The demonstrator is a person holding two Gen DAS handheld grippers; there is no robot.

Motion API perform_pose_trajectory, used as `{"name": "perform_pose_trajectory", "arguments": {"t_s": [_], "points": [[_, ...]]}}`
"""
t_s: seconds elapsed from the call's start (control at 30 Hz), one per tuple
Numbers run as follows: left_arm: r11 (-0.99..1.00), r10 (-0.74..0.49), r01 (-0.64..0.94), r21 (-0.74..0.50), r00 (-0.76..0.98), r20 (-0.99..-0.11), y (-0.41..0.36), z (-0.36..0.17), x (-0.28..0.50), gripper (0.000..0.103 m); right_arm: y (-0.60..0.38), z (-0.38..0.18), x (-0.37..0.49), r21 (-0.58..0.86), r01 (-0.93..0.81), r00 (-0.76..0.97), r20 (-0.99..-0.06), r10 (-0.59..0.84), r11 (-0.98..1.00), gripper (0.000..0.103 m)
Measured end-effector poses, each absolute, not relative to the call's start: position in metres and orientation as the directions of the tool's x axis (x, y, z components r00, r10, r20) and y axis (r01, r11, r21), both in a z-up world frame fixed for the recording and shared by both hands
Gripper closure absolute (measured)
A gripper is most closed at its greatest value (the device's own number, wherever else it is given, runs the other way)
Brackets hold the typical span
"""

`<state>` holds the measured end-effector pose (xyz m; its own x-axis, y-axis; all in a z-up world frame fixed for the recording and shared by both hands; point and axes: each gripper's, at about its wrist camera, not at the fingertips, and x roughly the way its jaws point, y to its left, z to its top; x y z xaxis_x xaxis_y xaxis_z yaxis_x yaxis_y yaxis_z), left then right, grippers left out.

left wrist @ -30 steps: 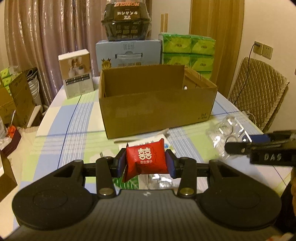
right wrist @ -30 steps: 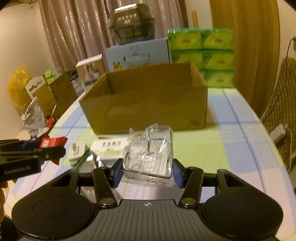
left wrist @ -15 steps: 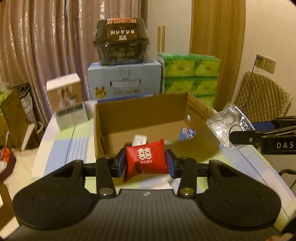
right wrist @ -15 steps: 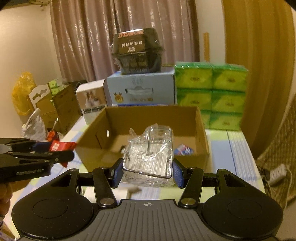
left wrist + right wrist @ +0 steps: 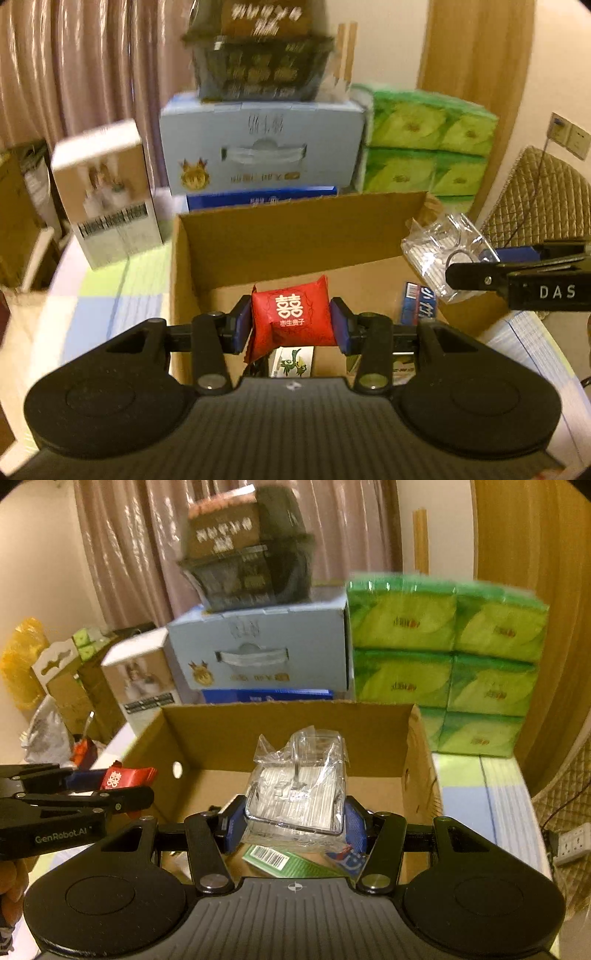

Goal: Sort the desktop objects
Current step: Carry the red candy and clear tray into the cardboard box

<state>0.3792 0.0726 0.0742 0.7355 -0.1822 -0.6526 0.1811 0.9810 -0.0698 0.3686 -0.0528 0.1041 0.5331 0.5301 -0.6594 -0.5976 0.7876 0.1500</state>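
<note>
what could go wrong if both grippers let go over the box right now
The clear plastic package in the right gripper hangs near the cardboard box right wall and could catch its rim. The red candy packet in the left gripper may land on the small items already inside.

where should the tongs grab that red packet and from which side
Across its two short side edges, coming from the near side, as the left tongs grip it now. The red packet is a puffy pillow shape with flat crimped ends, so the pads squeeze the narrower width and its printed face stays clear over the cardboard box.
</note>
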Motion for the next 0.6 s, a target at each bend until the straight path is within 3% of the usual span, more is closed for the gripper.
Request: {"name": "perform_pose_trajectory", "arguments": {"t_s": [0.13,0.2,0.6], "points": [[0.981,-0.179,0.178,-0.070,0.724,-0.666,0.074,0.057,0.394,0.057,-0.045,0.089,0.378,0.143,-0.599,0.521,-0.677,0.519,0.788,0.051],[0.983,-0.179,0.162,-0.087,0.728,-0.661,0.078,0.054,0.399,0.039,-0.044,0.086,0.379,0.144,-0.597,0.519,-0.682,0.516,0.790,0.051],[0.984,-0.170,0.159,-0.075,0.762,-0.624,0.091,0.075,0.382,0.036,-0.040,0.082,0.378,0.142,-0.599,0.500,-0.703,0.506,0.788,0.051]]}}
